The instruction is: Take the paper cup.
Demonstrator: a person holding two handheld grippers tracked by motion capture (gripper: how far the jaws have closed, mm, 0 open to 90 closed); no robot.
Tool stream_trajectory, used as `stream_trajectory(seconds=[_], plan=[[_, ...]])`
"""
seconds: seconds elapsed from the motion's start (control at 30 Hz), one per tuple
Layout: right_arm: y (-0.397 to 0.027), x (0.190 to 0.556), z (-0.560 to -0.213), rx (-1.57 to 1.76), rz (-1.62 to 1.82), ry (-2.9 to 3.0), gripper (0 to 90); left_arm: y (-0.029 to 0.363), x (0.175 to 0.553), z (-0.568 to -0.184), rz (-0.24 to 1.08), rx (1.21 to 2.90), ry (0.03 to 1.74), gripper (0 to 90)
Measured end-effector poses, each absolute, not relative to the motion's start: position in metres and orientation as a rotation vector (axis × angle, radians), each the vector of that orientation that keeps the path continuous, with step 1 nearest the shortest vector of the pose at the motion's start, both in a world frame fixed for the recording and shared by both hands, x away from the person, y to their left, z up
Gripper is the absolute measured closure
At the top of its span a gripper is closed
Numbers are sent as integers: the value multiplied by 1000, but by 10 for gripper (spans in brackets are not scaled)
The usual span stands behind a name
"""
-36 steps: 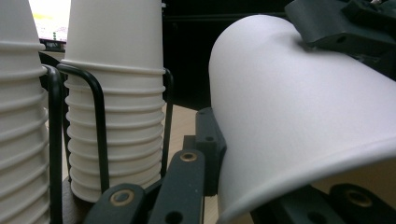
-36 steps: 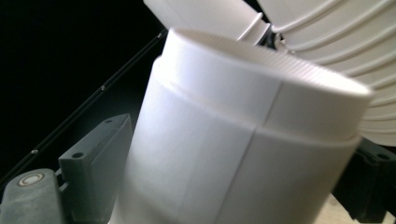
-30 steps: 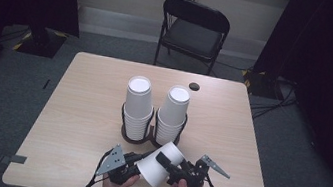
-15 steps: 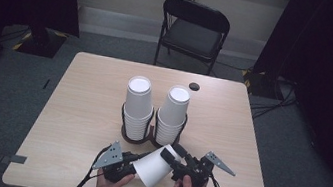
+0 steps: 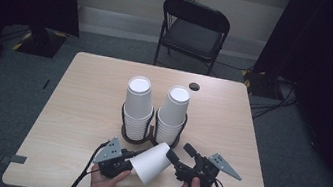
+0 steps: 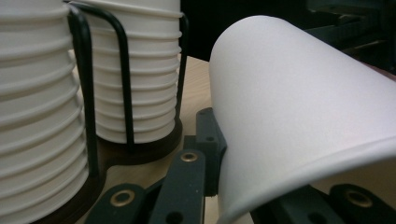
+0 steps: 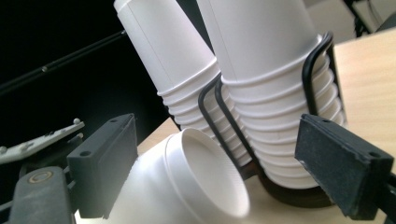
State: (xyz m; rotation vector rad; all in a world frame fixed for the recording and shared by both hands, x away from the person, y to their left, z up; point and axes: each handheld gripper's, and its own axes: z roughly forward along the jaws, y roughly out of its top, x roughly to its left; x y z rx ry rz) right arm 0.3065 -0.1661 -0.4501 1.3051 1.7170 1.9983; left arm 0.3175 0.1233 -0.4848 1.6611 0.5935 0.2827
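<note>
L gripper (image 5: 128, 157) clamps cup (image 5: 151, 162) rim, cup tilted near the stacks (image 5: 138, 105); R gripper (image 5: 175, 159) jaws apart by its base.

loose cup's (image 6: 299, 121) rim cut off at frame edge, left tongs (image 6: 233, 186) partly behind it

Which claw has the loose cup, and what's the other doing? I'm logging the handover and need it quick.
Left claw: shut on the paper cup, at its rim.
Right claw: open, jaws wide apart at the cup's base, not clamped.
</note>
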Motion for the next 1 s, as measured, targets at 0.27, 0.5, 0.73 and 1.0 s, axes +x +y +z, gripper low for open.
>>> stream_trajectory(seconds=[0.27,0.5,0.73,1.0], plan=[[-169,299,-451,1197,1948,1740,152,132,322,-481,242,1705,613,864],[-168,296,-457,1084,1929,1779,133,140,324,-476,288,1745,631,862],[-159,297,-462,924,1841,1833,130,144,327,-467,335,1803,663,862],[-143,299,-471,844,1764,1945,134,140,332,-458,310,1900,676,862]])
